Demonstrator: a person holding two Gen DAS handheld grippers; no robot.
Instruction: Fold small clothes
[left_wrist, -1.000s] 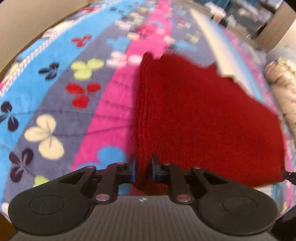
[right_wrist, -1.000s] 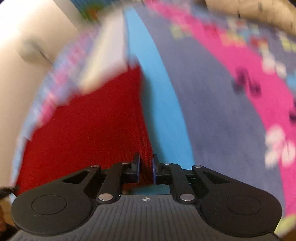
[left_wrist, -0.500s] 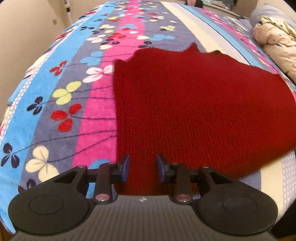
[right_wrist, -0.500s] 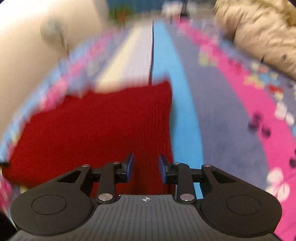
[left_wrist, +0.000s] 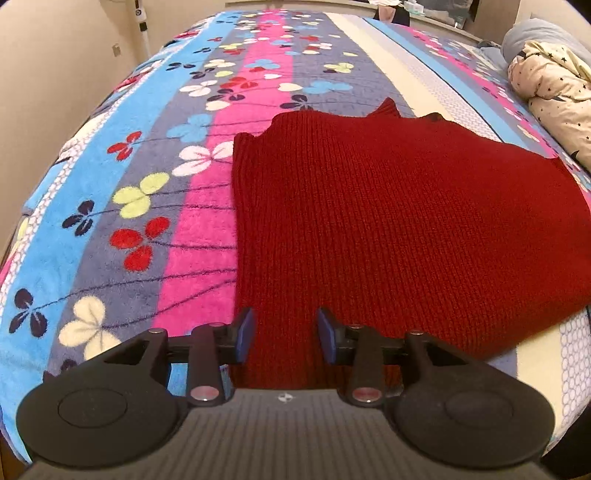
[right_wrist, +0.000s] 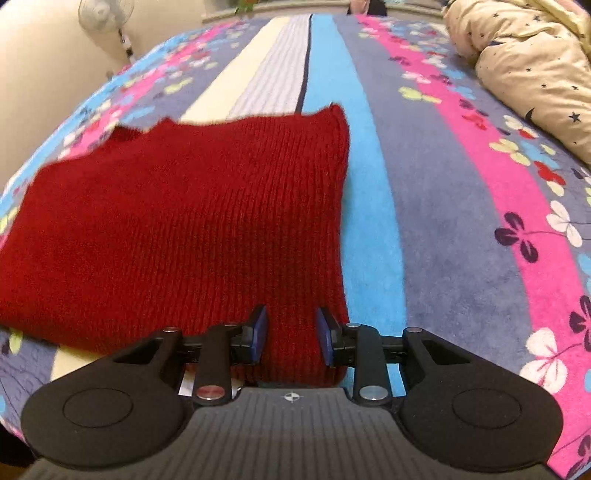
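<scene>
A dark red knitted garment (left_wrist: 388, 229) lies flat on the striped flower-pattern blanket (left_wrist: 140, 192); it also shows in the right wrist view (right_wrist: 192, 221). My left gripper (left_wrist: 285, 334) is open, its jaws apart over the garment's near left corner, holding nothing. My right gripper (right_wrist: 291, 332) is open, its jaws apart over the garment's near right corner, holding nothing. The garment's near edge runs under both grippers and is hidden there.
A beige star-print duvet (left_wrist: 554, 85) is bunched at the right side of the bed, also in the right wrist view (right_wrist: 528, 66). A standing fan (right_wrist: 107, 14) and a beige wall are at the left. The bed edge is close below the grippers.
Both grippers were shut on the garment's near corners a second ago; both have opened and let go. The garment has settled flat on the blanket.
</scene>
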